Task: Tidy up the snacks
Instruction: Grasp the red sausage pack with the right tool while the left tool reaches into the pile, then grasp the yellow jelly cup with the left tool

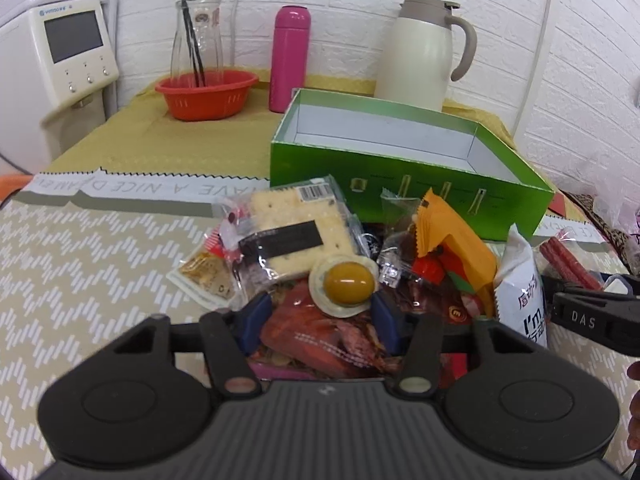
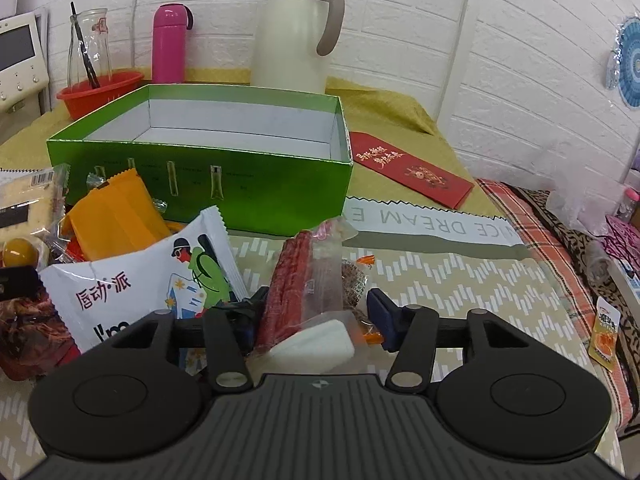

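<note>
A pile of snacks lies in front of the green box, which stands open with a white, empty inside. My left gripper is down in the pile; its blue pads sit against both sides of a red meat snack packet. A sealed yolk-coloured egg lies just beyond the fingertips, and a cracker pack behind it. My right gripper is open around a clear pack of red sausages and a white block; its right pad stands apart from them. A white pie bag and an orange packet lie to the left.
Along the wall stand a cream thermos jug, a pink bottle and a red basket holding a glass carafe. A red envelope lies right of the box. A small orange sachet sits at the right table edge.
</note>
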